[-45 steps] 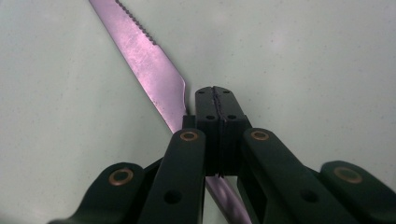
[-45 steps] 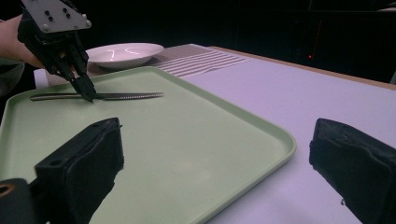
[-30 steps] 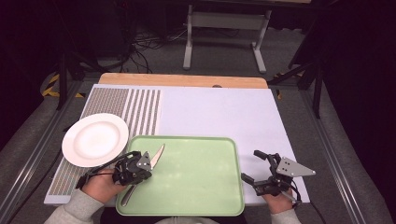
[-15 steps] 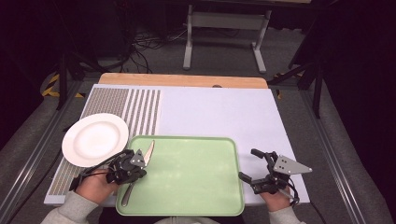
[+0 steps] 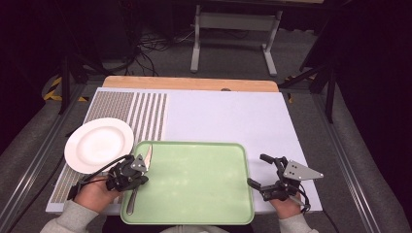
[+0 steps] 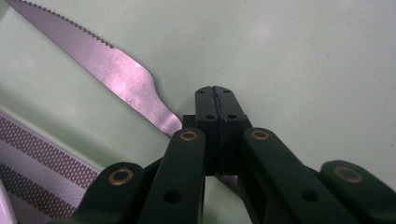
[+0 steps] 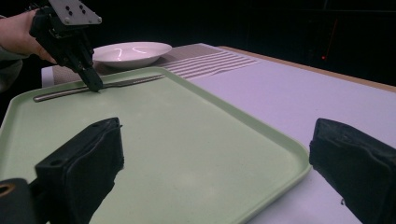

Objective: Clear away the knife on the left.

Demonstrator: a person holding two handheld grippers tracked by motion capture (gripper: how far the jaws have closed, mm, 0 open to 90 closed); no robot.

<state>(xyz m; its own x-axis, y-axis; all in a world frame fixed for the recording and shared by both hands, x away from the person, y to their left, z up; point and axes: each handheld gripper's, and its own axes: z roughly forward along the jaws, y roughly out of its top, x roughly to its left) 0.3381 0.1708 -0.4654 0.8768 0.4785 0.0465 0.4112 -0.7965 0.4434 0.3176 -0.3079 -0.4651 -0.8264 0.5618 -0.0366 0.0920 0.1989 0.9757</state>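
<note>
A table knife (image 5: 148, 153) lies along the left side of the green tray (image 5: 194, 187), its serrated blade (image 6: 116, 70) pointing to the far rim. My left gripper (image 5: 138, 179) points down at the knife's neck, jaws closed together (image 6: 215, 91) on it. From the right gripper view the left gripper (image 7: 95, 86) touches the knife (image 7: 130, 81) where blade meets handle. My right gripper (image 5: 256, 169) stands open at the tray's right rim, its fingers (image 7: 79, 163) wide apart with nothing between them.
A white plate (image 5: 98, 144) sits left of the tray on a striped mat (image 5: 141, 114). The white tabletop (image 5: 228, 116) stretches beyond the tray to a wooden back edge (image 5: 189, 83). Metal stands and cables are on the floor behind.
The left gripper and the knife have shifted left together, toward the tray's left rim. The right gripper has stayed in place.
</note>
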